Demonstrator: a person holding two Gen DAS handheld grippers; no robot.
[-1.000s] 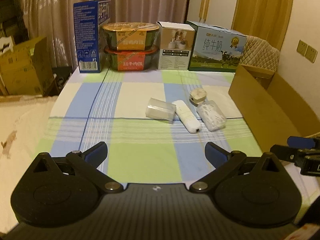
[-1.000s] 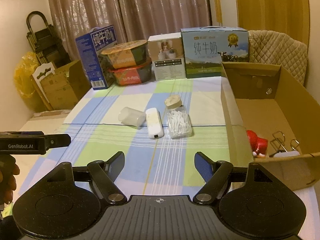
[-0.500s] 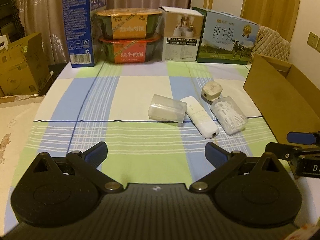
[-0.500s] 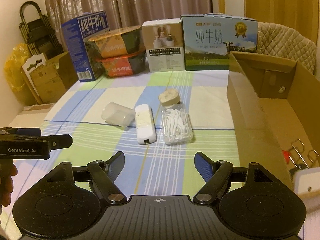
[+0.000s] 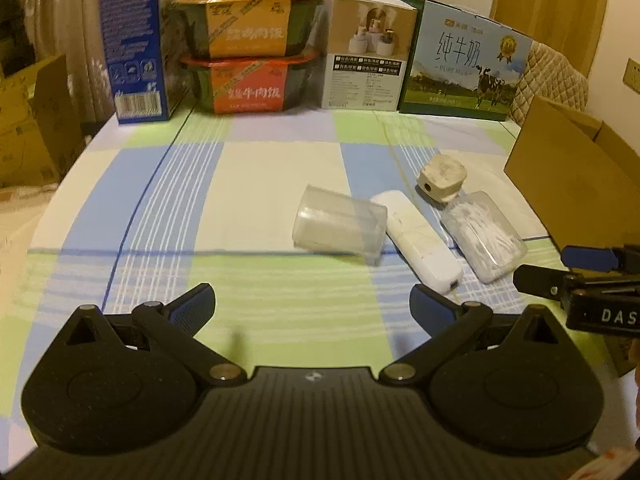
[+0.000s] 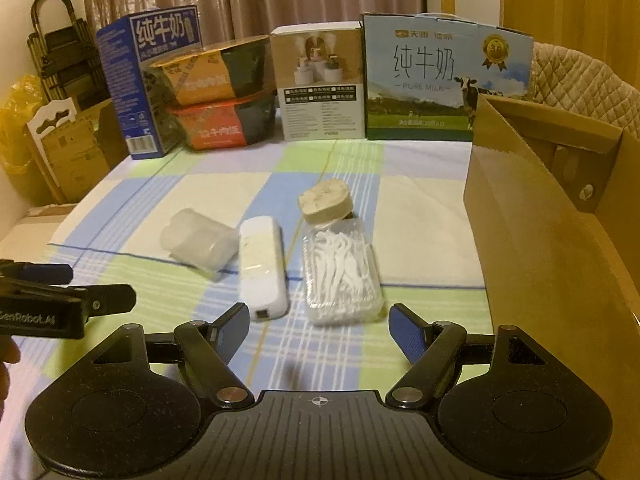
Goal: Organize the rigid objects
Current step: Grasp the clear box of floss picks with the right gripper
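Four small items lie together on the checked tablecloth: a clear plastic case (image 5: 340, 225) (image 6: 199, 243) on its side, a white oblong device (image 5: 417, 241) (image 6: 262, 268), a clear box of floss picks (image 5: 482, 236) (image 6: 340, 276) and a beige plug-like block (image 5: 442, 178) (image 6: 326, 200). My left gripper (image 5: 312, 306) is open and empty, short of the clear case. My right gripper (image 6: 318, 326) is open and empty, its jaws just in front of the floss box and the white device. Each gripper shows at the edge of the other's view.
An open cardboard box (image 6: 540, 216) (image 5: 568, 184) stands at the right edge of the table. Along the back stand a blue milk carton (image 5: 132, 40), two stacked food bowls (image 5: 248, 52), a white box (image 5: 368, 52) and a milk case (image 6: 444, 80). More cartons (image 6: 68, 152) sit off the table's left.
Both grippers have moved forward and lower toward the four items, which now look larger and closer. Both stay open; nothing on the table has shifted.
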